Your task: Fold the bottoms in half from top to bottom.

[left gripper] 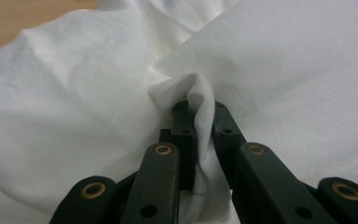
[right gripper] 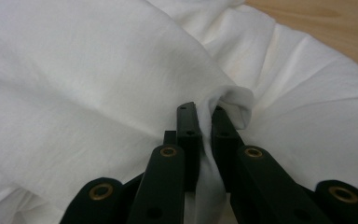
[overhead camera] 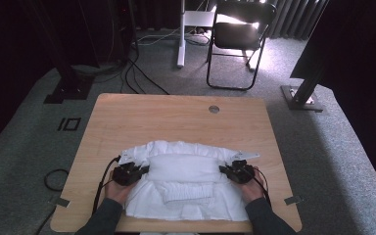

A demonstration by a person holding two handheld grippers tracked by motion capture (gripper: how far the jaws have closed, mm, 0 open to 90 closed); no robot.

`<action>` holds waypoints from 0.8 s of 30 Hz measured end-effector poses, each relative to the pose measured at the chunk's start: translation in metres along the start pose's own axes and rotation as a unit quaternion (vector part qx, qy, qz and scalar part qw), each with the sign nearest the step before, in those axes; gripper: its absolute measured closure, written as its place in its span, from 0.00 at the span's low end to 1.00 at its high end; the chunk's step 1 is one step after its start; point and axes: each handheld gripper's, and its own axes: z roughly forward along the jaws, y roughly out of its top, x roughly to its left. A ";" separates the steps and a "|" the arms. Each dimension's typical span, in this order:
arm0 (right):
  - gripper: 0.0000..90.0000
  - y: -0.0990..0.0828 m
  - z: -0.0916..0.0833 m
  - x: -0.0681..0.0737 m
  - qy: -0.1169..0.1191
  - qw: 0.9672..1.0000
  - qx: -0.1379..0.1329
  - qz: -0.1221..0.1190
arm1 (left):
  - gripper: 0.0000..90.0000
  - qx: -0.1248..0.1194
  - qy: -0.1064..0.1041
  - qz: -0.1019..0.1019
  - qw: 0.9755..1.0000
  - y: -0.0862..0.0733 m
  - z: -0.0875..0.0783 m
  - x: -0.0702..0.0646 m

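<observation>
Wooden tabletop (overhead camera: pixel 127 117), white garment (overhead camera: pixel 181 169) lying between my tools: left tool (overhead camera: pixel 136 172) and right tool (overhead camera: pixel 227 171) are each pinching a fold. I'm worrying the thin cloth's slipping out unevenly, wrecking the fold.

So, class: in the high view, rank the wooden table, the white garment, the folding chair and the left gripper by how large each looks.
1. wooden table
2. white garment
3. folding chair, though it stands farther from the camera, so its true size is unsure
4. left gripper, shut on the cloth
</observation>
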 end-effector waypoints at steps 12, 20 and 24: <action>0.95 0.036 0.036 -0.020 -0.058 0.998 -0.008 0.010 | 0.93 -0.018 0.089 -0.011 0.996 0.038 0.040 0.019; 0.95 0.054 0.050 -0.027 -0.074 0.997 -0.003 0.023 | 0.93 -0.005 0.121 -0.022 0.992 0.053 0.051 0.021; 0.95 0.055 0.047 -0.029 -0.067 0.997 0.000 0.023 | 0.93 -0.007 0.113 -0.031 0.993 0.055 0.047 0.023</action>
